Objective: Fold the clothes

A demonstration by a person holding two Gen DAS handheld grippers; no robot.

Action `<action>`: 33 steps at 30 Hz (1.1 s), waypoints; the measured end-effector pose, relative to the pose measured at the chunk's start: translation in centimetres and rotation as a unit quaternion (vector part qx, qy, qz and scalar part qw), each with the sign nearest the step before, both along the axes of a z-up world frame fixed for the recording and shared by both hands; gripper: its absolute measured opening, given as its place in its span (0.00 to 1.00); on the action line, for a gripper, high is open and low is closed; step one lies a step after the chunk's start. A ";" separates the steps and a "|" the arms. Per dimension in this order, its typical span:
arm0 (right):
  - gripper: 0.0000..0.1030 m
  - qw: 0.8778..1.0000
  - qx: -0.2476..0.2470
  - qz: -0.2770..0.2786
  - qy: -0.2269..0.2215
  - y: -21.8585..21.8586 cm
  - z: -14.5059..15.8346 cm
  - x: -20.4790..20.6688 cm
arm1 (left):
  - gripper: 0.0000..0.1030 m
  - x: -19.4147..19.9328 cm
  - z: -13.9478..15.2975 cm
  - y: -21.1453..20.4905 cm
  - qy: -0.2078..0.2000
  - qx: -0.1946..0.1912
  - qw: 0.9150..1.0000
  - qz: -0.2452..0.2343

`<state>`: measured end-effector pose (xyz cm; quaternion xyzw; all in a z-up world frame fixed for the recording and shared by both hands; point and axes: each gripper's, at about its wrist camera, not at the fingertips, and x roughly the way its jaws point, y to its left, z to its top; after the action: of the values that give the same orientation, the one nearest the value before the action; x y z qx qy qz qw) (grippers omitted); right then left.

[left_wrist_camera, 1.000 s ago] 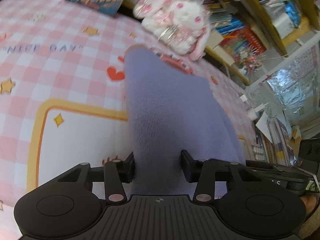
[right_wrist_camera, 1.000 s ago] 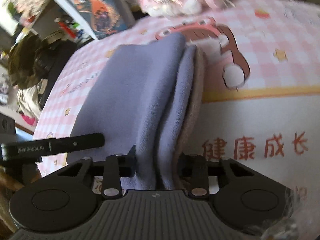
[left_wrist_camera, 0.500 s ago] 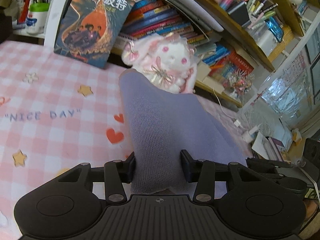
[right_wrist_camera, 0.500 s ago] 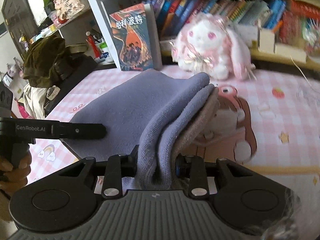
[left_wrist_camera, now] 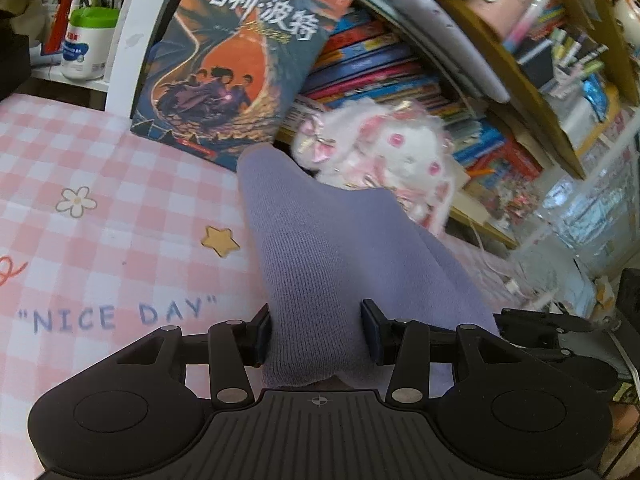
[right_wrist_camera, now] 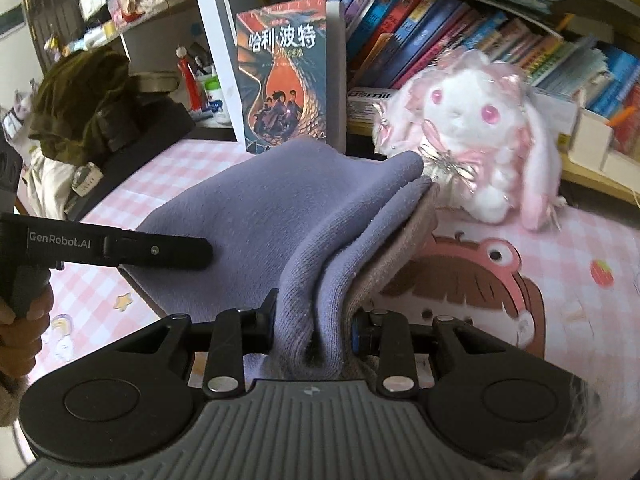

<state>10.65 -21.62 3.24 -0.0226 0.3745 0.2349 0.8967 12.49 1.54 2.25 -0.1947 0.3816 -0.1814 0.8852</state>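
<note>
A folded lavender knit garment point(left_wrist_camera: 328, 256) is held in the air above the pink checked table cover point(left_wrist_camera: 100, 240). My left gripper point(left_wrist_camera: 316, 334) is shut on one end of it. My right gripper point(right_wrist_camera: 314, 328) is shut on the other end, where several folded layers point(right_wrist_camera: 320, 264) bunch between the fingers, the lowest one greyish. The left gripper's arm point(right_wrist_camera: 120, 248) shows at the left of the right wrist view, against the garment's side.
A white and pink plush rabbit point(right_wrist_camera: 472, 132) sits at the table's back edge. A Harry Potter book point(right_wrist_camera: 286, 72) stands upright beside it. Bookshelves point(left_wrist_camera: 400, 64) full of books rise behind. A dark green cloth heap point(right_wrist_camera: 80, 100) lies at far left.
Both grippers have risen and tilted up, lifting the folded garment off the table cover. The views now face the bookshelf and plush rabbit.
</note>
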 end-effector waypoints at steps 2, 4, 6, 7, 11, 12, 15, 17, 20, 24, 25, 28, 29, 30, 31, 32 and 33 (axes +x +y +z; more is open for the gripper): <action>0.29 1.000 -0.013 0.004 -0.004 0.5 -0.5 1.4 | 0.42 1.0 -0.5 0.0 -0.001 0.002 1.000 0.005; 0.29 1.000 -0.022 0.004 -0.004 1.0 -1.1 2.5 | 0.42 1.9 -1.0 0.1 -0.004 0.004 1.000 0.005; 0.29 1.000 -0.026 -0.001 -0.007 1.2 -1.6 3.3 | 0.43 2.4 -1.4 0.1 -0.002 0.007 1.000 0.004; 0.29 1.000 -0.026 -0.003 -0.008 1.2 -1.8 3.5 | 0.43 2.6 -1.6 0.1 0.000 0.009 1.000 0.003; 0.34 1.000 -0.018 -0.024 0.009 0.9 -3.0 4.2 | 0.47 3.0 -2.7 -0.1 0.020 0.026 0.999 -0.003; 0.35 0.999 -0.014 -0.033 0.016 0.7 -3.4 4.3 | 0.48 3.0 -2.8 0.0 0.023 0.026 0.999 -0.002; 0.45 0.998 0.003 -0.060 0.029 0.1 -4.1 4.2 | 0.49 2.7 -3.0 0.2 0.027 0.028 0.999 0.001; 0.63 0.996 0.002 -0.083 0.034 -0.2 -4.2 4.1 | 0.49 2.3 -2.8 0.1 0.025 0.037 0.999 0.000; 0.73 0.993 -0.010 -0.116 0.032 -0.4 -3.9 3.6 | 0.50 1.4 -2.2 0.2 0.016 0.054 0.998 0.004; 0.80 0.989 -0.012 -0.147 0.018 -1.0 -3.0 1.6 | 0.58 -1.3 -0.6 0.4 -0.022 0.084 0.996 0.028; 0.82 0.988 -0.014 -0.155 0.012 -1.1 -2.8 1.0 | 0.62 -2.2 -0.2 0.4 -0.035 0.096 0.994 0.039; 0.87 0.983 -0.020 -0.182 -0.006 -1.2 -2.2 -1.1 | 0.71 -4.6 0.4 0.2 -0.060 0.126 0.988 0.062; 0.89 0.982 -0.022 -0.189 -0.012 -1.3 -2.1 -1.8 | 0.73 -5.4 0.5 0.1 -0.064 0.133 0.986 0.071; 0.90 0.980 -0.025 -0.197 -0.018 -1.3 -2.1 -2.5 | 0.77 -6.2 0.6 0.0 -0.069 0.141 0.984 0.080; 0.92 0.979 -0.028 -0.201 -0.023 -1.2 -2.1 -3.3 | 0.80 -6.9 0.5 -0.1 -0.069 0.145 0.983 0.084; 0.94 0.978 -0.032 -0.205 -0.029 -1.2 -2.1 -4.2 | 0.81 -7.6 0.4 -0.1 -0.070 0.148 0.983 0.088; 0.96 0.977 -0.035 -0.208 -0.034 -1.1 -2.1 -5.0 | 0.82 -8.3 0.3 -0.2 -0.071 0.151 0.982 0.091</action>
<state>5.66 -22.71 1.12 0.0162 0.3481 0.0288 0.9369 4.23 1.36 2.53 -0.0792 0.3216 -0.0531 0.9421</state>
